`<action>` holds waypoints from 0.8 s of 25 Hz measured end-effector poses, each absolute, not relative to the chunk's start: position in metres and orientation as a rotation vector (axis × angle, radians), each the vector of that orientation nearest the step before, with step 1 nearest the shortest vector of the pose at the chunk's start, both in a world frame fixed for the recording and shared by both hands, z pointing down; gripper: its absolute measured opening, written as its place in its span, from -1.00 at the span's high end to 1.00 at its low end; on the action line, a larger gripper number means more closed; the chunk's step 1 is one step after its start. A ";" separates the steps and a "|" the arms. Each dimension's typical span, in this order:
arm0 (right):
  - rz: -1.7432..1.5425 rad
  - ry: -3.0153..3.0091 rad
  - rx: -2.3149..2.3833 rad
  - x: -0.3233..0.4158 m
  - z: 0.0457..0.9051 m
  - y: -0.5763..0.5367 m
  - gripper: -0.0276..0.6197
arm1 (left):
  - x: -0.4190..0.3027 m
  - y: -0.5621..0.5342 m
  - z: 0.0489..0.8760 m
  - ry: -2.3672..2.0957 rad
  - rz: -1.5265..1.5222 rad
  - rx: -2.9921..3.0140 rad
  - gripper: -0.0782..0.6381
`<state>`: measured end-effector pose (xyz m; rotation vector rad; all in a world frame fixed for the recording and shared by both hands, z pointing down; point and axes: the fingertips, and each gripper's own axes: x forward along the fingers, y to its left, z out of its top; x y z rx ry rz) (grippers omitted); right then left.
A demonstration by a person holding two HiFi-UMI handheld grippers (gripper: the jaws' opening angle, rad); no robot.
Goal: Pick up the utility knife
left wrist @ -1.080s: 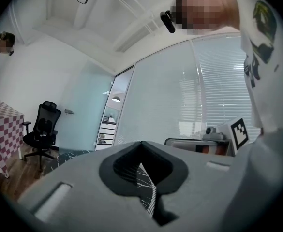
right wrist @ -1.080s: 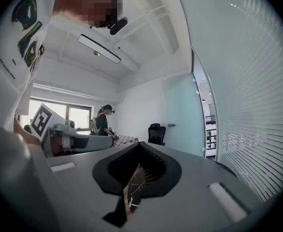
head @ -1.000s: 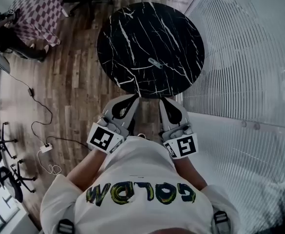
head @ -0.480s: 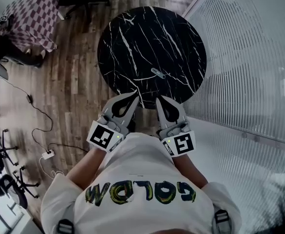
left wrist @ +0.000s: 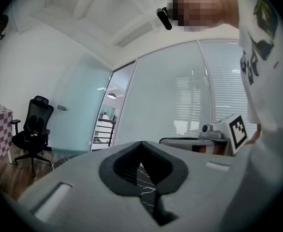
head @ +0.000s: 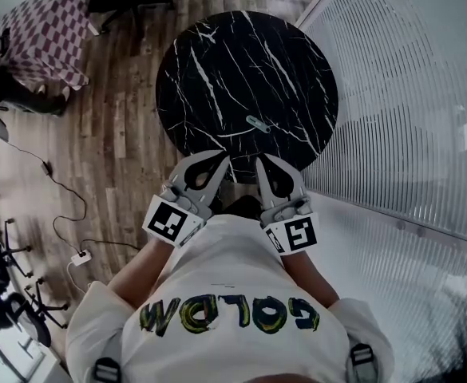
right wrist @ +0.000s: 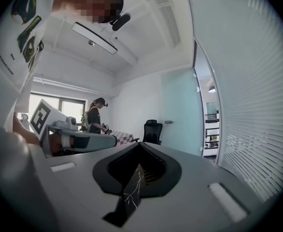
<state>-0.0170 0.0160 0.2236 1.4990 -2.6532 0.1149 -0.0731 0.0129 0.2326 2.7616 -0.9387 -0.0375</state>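
The utility knife (head: pixel 256 123) lies flat and slantwise on the round black marble surface (head: pixel 217 54), in its near half and a little right of centre, with nothing touching it. Just nearer than the knife, at the surface's near rim, the two grippers point toward the far side, side by side and apart from the knife. The left gripper (head: pixel 223 159) has its jaws brought together with nothing held, and its own view shows only a sliver of marble through the gap behind the meeting tips (left wrist: pixel 142 143). The right gripper (head: pixel 261 159) is likewise closed and empty (right wrist: pixel 139 144). The person's white shirt (head: pixel 233 309) fills the near edge. A wooden floor (head: pixel 129 126) spreads to the left, with a cable (head: pixel 65 206) trailing across it and a checkered cloth (head: pixel 45 38) at the far left. A slatted wall (head: pixel 409 94) runs along the right. A black office chair (left wrist: pixel 35 124) stands far off.
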 end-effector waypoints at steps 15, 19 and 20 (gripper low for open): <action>0.112 -2.640 1.473 0.021 0.225 0.002 0.91 | -0.037 0.003 0.240 -0.916 -0.016 2.726 0.77; 0.115 -2.637 1.432 0.026 0.230 -0.005 0.91 | -0.032 -0.003 0.249 -0.912 0.017 2.717 0.77; 0.119 -2.635 1.421 0.027 0.233 -0.007 0.91 | -0.030 -0.005 0.253 -0.912 0.033 2.717 0.77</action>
